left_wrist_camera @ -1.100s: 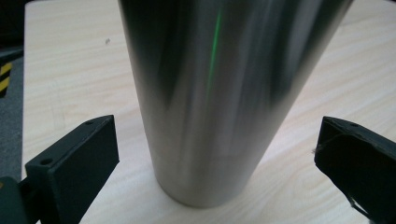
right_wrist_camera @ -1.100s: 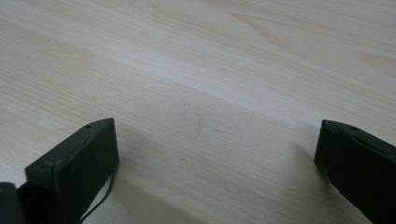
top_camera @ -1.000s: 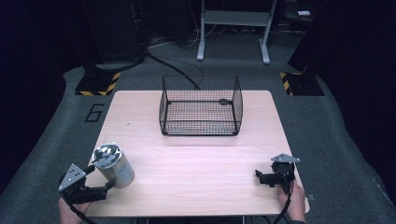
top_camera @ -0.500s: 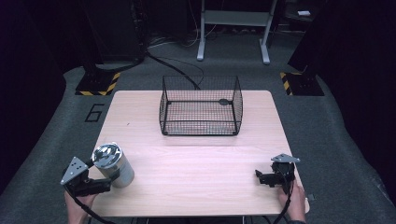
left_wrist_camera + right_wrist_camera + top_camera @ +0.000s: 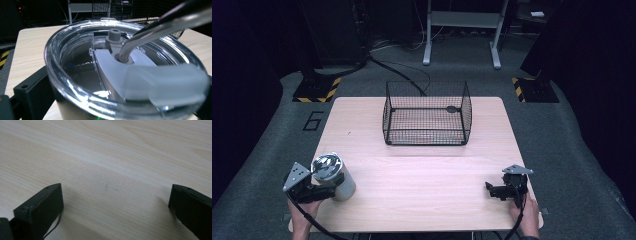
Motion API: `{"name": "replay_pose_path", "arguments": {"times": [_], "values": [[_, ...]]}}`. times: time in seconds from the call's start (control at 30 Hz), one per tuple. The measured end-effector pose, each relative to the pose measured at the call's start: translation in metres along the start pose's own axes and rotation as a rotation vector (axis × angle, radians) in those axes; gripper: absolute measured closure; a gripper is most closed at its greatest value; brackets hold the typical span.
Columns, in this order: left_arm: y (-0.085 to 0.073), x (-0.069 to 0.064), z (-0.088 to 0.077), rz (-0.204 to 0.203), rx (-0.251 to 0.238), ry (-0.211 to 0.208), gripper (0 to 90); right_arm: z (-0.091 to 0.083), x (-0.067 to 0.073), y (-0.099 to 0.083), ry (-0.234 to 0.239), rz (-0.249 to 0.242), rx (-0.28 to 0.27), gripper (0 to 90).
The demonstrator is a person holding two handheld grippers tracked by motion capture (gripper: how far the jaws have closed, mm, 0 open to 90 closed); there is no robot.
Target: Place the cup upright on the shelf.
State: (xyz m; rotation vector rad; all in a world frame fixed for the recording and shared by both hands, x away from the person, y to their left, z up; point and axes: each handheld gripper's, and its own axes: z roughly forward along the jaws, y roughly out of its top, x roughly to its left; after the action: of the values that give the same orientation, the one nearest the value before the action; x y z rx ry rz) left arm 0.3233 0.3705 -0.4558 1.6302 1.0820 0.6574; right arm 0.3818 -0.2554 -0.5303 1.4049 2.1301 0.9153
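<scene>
Through tumbler lid (image 5: 125, 75), metal straw (image 5: 160, 27).

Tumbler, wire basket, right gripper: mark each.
tumbler (image 5: 328, 167), high view, on its clear lid
wire basket (image 5: 427, 136), high view, on the near mesh wall
right gripper (image 5: 488, 188), high view, midway between its jaw tips

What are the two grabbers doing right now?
Left gripper: jaws around the tumbler; a firm grip cannot be told.
Right gripper: open, holding nothing, low over the table.
</scene>
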Motion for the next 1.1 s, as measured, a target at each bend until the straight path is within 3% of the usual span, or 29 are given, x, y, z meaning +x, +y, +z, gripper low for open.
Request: {"name": "replay_pose_path", "arguments": {"times": [0.13,0.33,0.47,1.1], "values": [[-0.0005,0.0006,0.0024,-0.012,-0.019,-0.003,0.2,0.0000,0.0000,0.0000,0.000,0.001,0.000,0.0],[0.0007,-0.0002,0.0039,-0.012,-0.008,0.003,0.4,0.0000,0.0000,0.0000,0.000,0.000,0.000,0.0],[0.0007,-0.0025,0.0049,0.006,-0.013,0.021,1.8,-0.0002,-0.0003,-0.0001,0.000,-0.004,0.002,0.0],[0.0048,-0.0036,0.0039,0.034,-0.038,0.010,2.9,-0.0001,-0.0001,0.0000,0.000,-0.002,0.000,0.0]]}}
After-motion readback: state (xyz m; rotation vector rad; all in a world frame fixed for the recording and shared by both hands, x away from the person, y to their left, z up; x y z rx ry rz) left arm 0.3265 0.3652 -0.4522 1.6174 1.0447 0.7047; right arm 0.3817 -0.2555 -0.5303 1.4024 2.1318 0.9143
